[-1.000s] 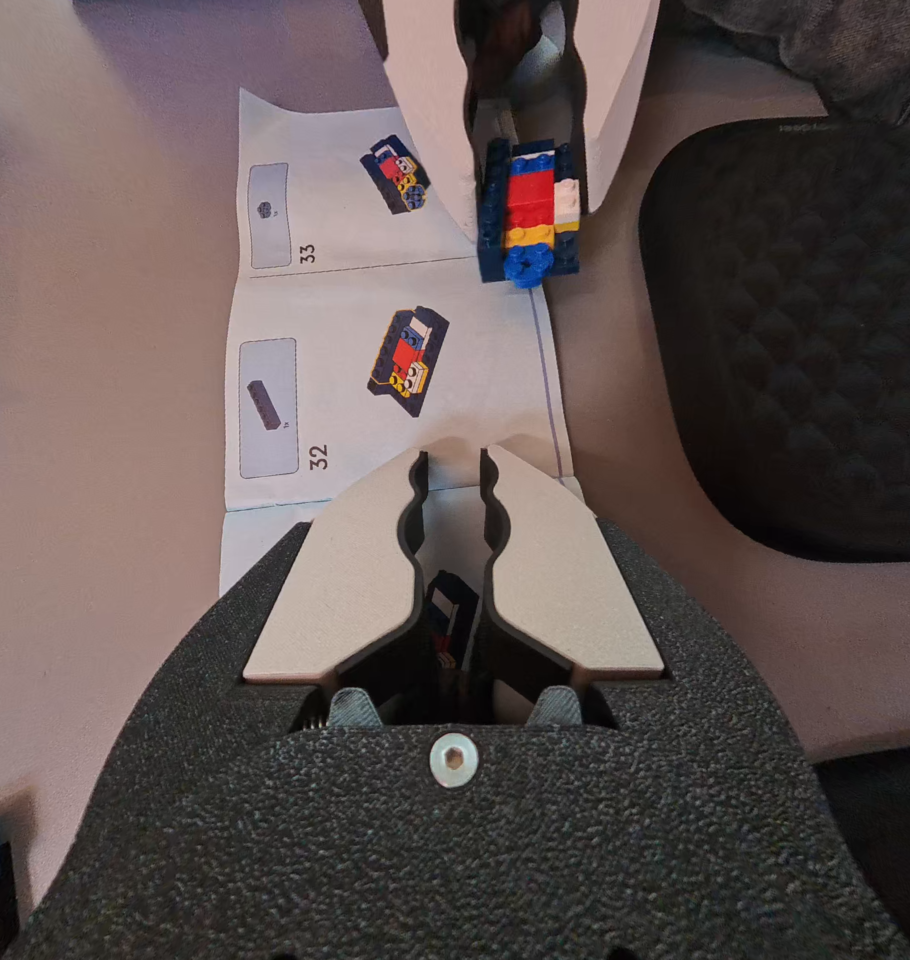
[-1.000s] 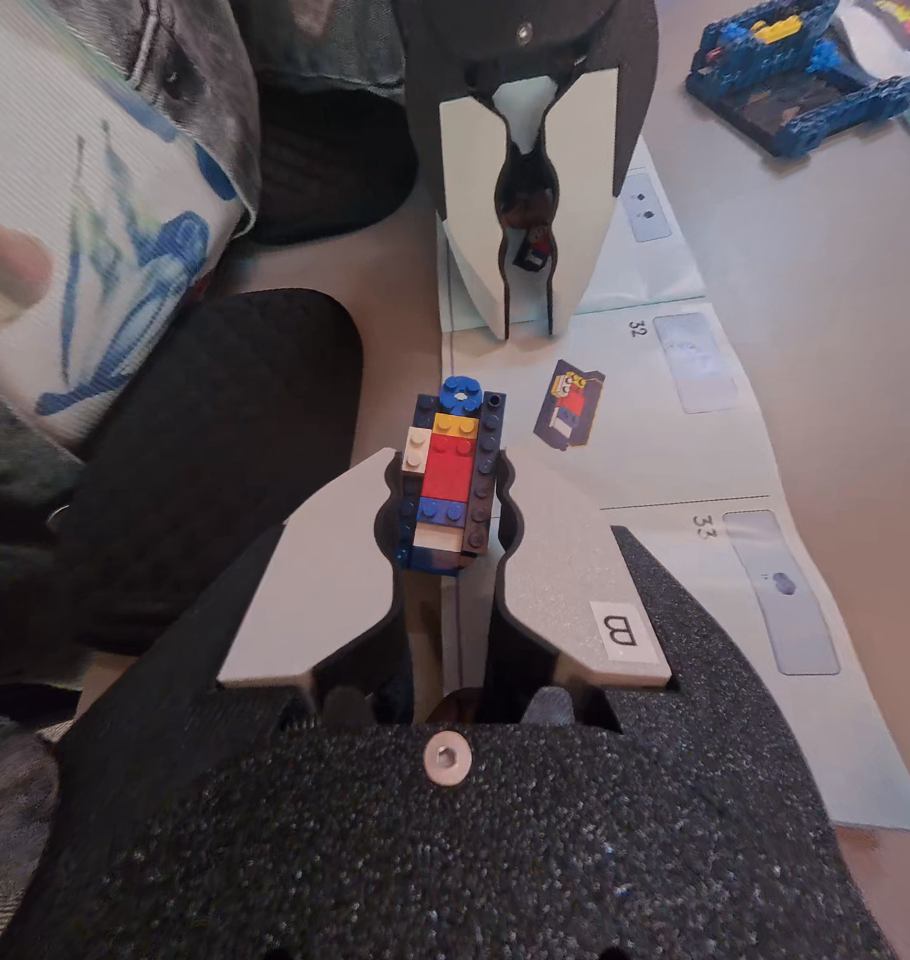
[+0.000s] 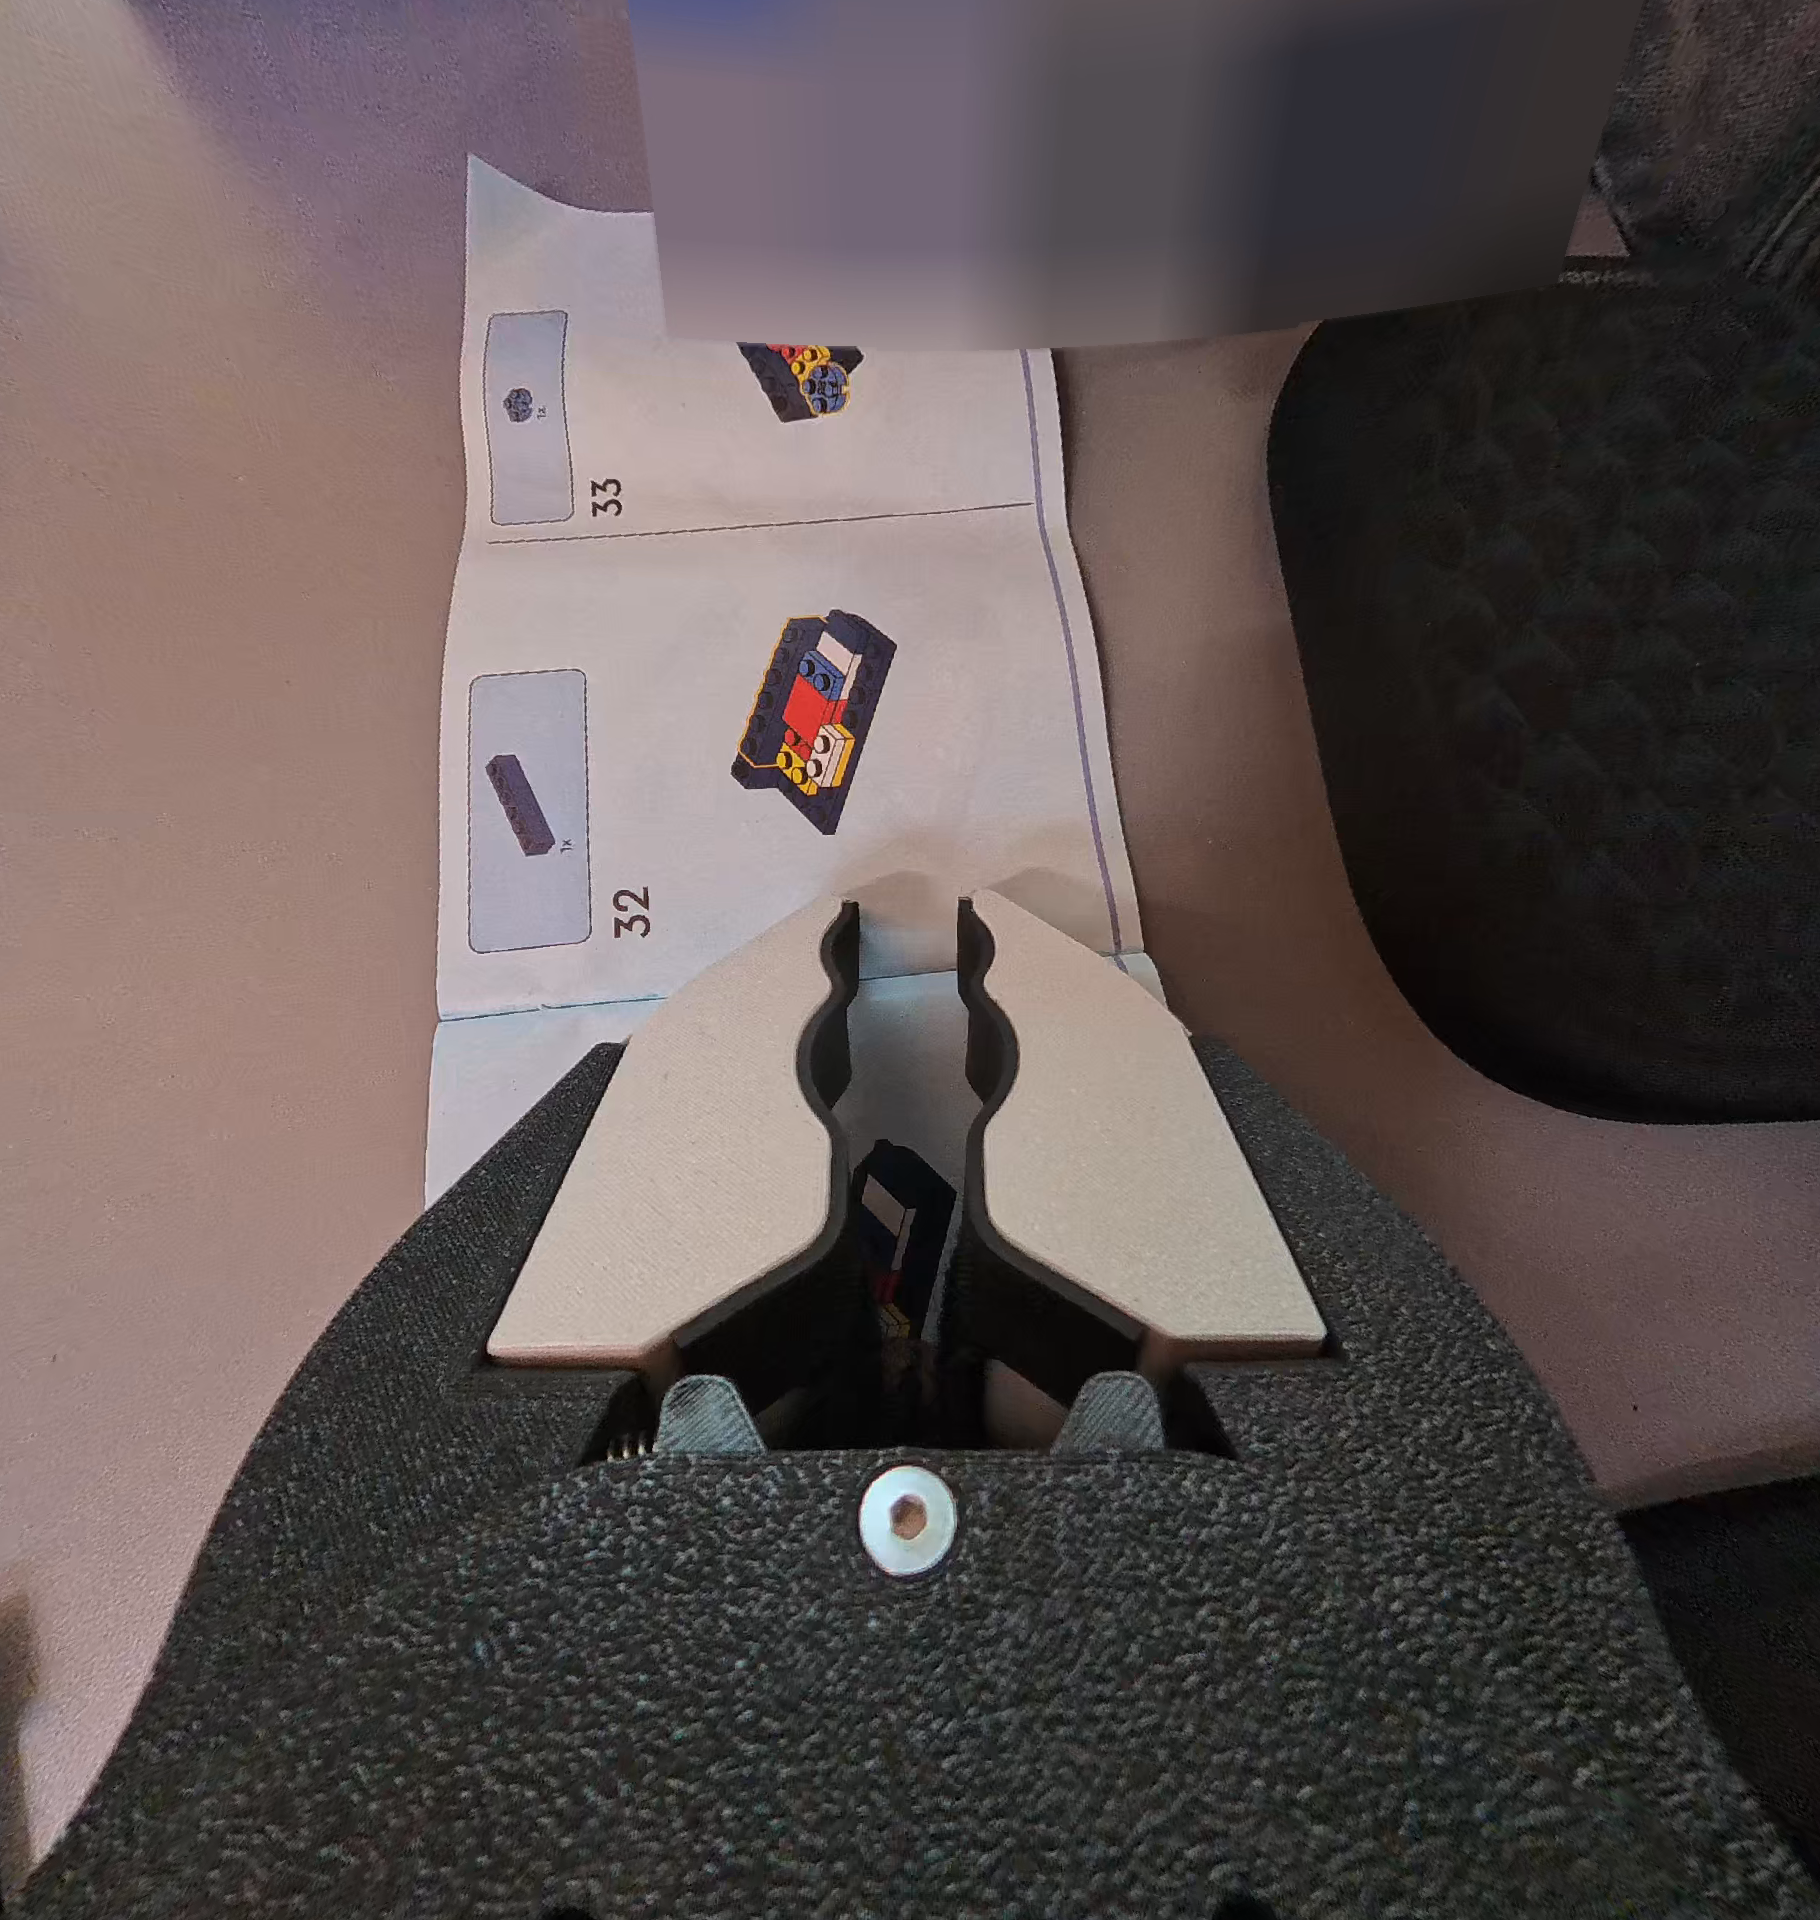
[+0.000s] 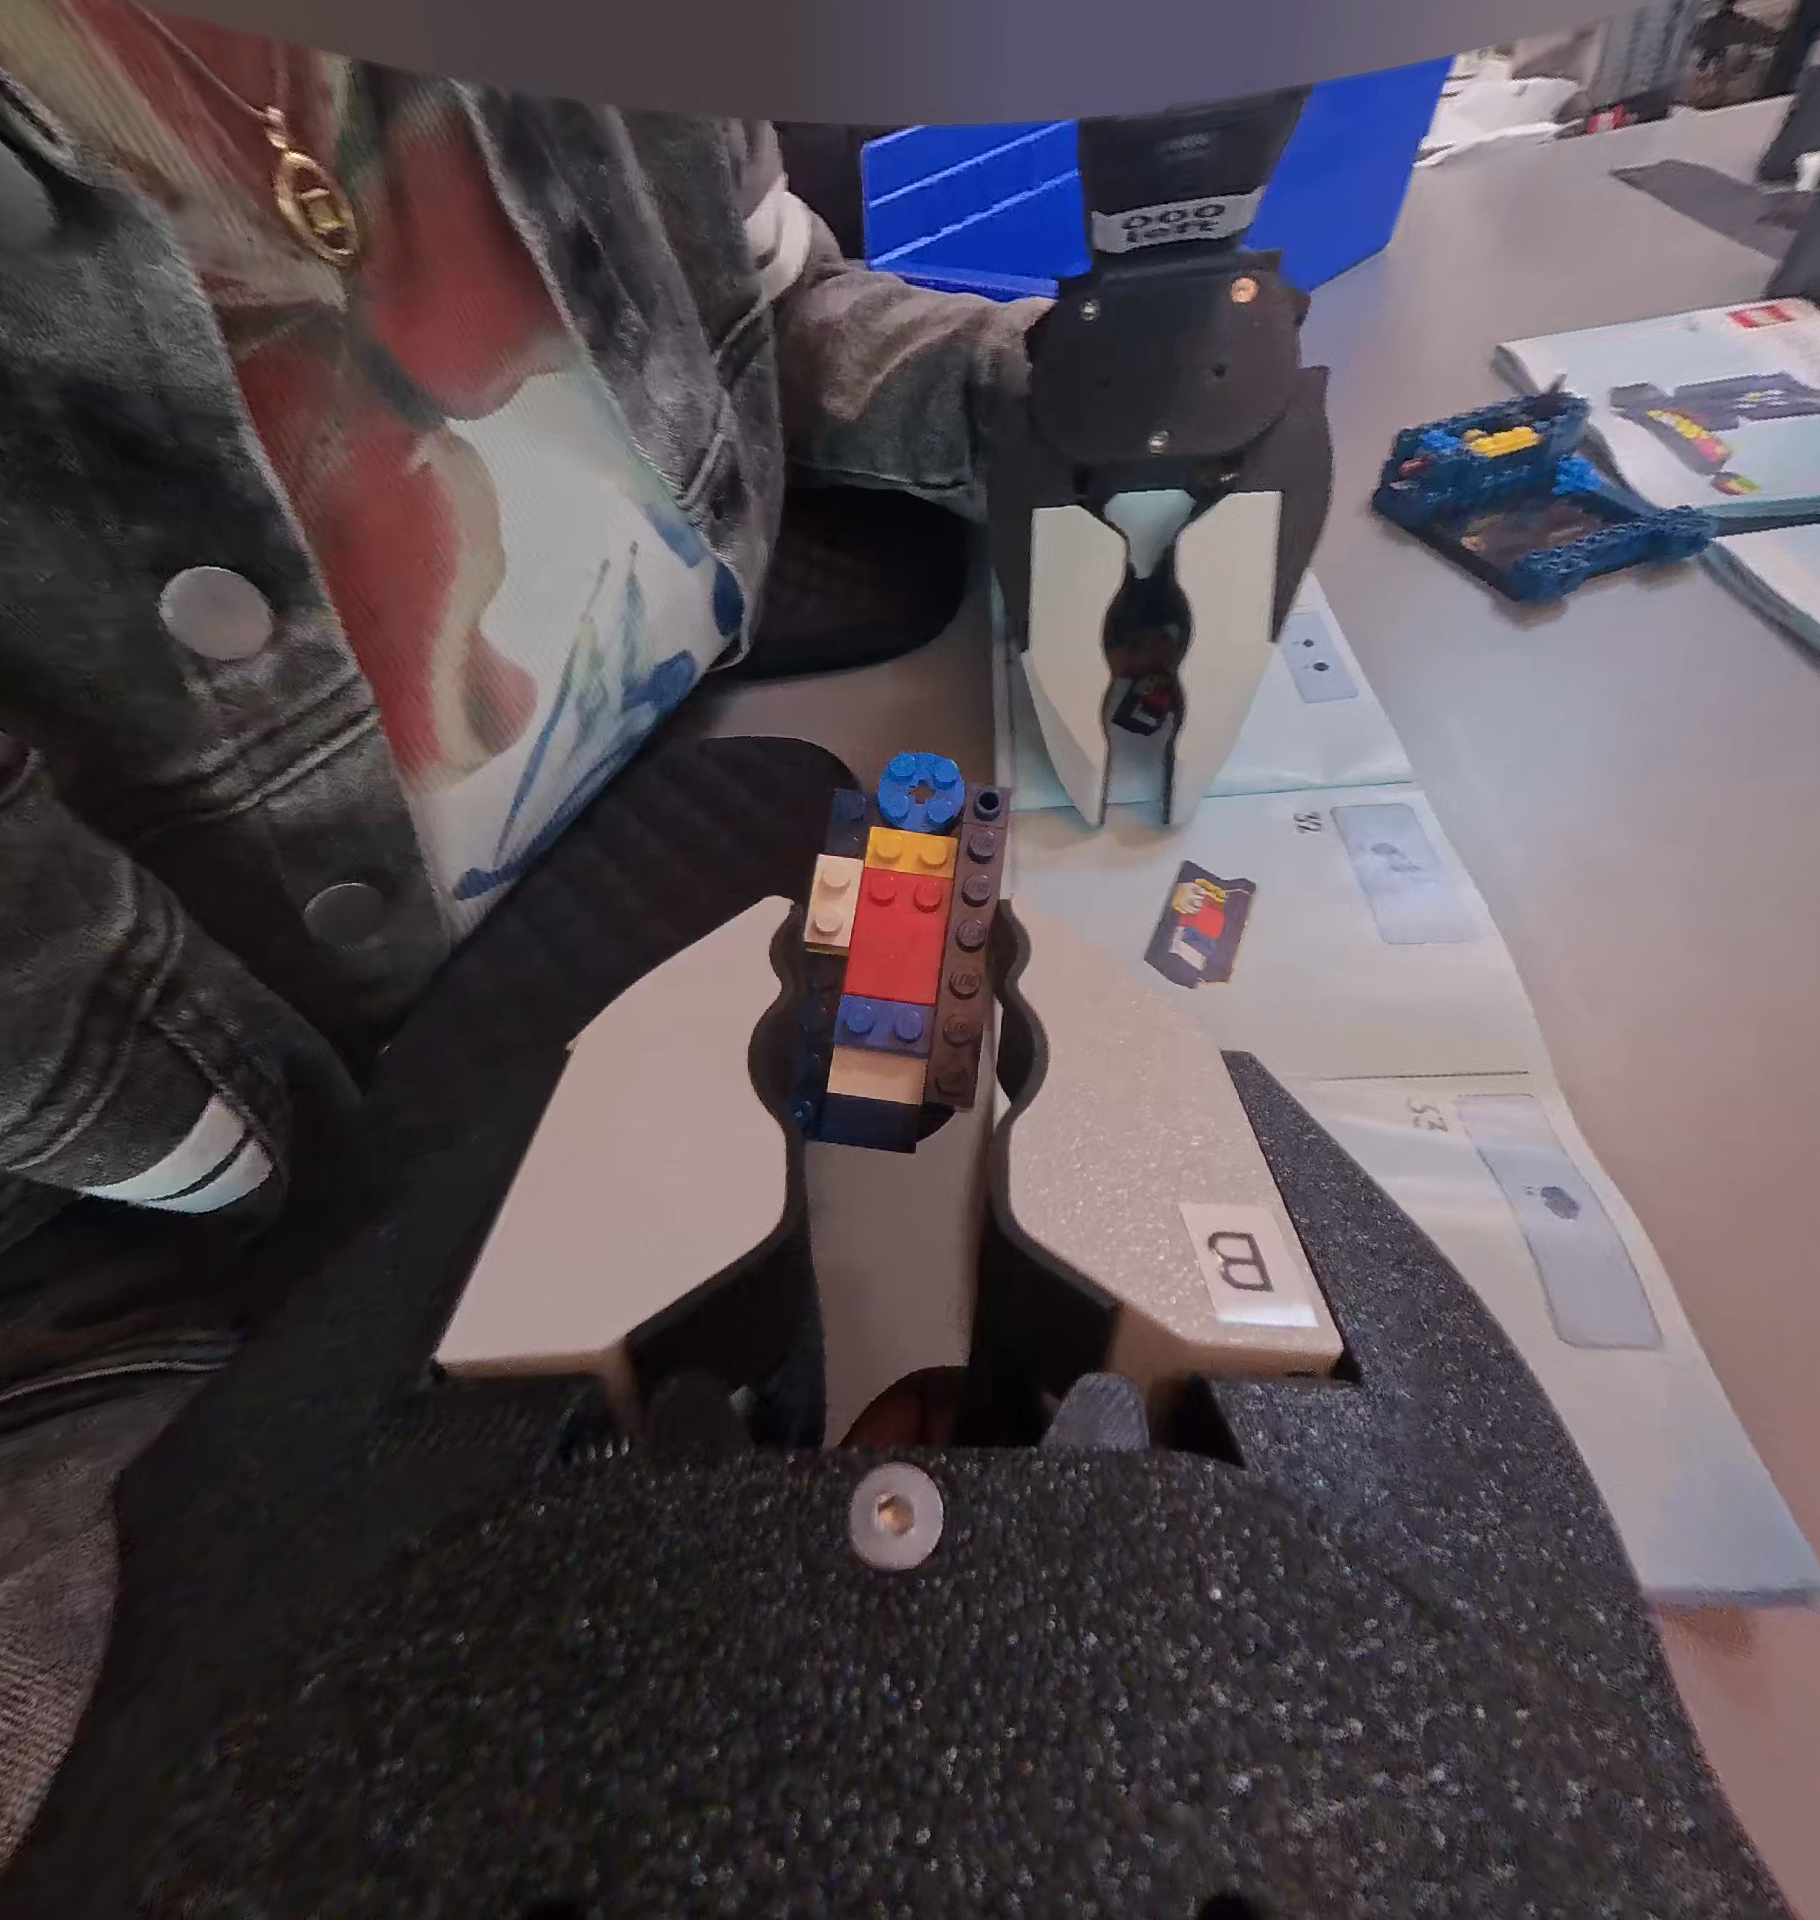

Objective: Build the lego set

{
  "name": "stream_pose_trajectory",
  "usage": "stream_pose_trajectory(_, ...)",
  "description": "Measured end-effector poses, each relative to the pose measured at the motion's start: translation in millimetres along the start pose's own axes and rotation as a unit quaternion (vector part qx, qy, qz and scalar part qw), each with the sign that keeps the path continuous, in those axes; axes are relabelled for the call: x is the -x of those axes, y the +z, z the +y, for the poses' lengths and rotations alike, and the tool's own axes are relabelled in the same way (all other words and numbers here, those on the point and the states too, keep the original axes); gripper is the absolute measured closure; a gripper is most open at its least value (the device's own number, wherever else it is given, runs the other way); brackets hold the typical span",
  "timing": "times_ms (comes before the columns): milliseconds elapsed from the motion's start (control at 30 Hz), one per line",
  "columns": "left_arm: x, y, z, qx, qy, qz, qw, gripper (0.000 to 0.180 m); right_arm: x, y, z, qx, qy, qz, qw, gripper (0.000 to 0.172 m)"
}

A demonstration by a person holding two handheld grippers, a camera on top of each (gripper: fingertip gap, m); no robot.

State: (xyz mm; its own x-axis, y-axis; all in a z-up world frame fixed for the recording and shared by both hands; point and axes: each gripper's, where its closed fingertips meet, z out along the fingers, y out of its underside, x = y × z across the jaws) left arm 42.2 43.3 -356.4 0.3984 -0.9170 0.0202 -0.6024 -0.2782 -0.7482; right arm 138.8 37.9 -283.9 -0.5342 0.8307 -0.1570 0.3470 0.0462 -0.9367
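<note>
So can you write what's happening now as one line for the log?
right gripper: holding brick model, lifted | left gripper: open, nothing in it, tips over instruction sheet | table: blue brick build far off

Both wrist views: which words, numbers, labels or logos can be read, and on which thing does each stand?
I copy no writing; these things bear it.
Instruction sheet: step numbers and part counts, readable.
White sticker on the right gripper finger: one letter, readable.
White label on the left gripper body: short, readable.
Far booklet: red logo, too small to read.
</note>
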Motion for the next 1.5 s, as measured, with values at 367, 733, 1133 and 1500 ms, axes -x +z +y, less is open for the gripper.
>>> stream_pose_trajectory(367, 0, 0, 0, 0.0, 0.0, 0.0, 1.0, 0.163, -145, -33, 28, 0.14, 0.07, 0.362, 0.919, 0.138)
stream_pose_trajectory(733, -3, 0, 0, 0.0, 0.016, 0.001, 1.0, 0.165, -179, -27, 16, 0.188, 0.059, 0.372, 0.907, 0.108)
stream_pose_trajectory(1133, -3, 0, 0, 0.0, 0.015, 0.002, 1.0, 0.165, -135, -79, 70, 0.158, 0.123, 0.514, 0.834, 0.144)
stream_pose_trajectory(1500, -3, 1, 0, 0.0, 0.013, 0.004, 1.0, 0.165, -131, -75, 67, 0.188, 0.049, 0.518, 0.833, 0.171)
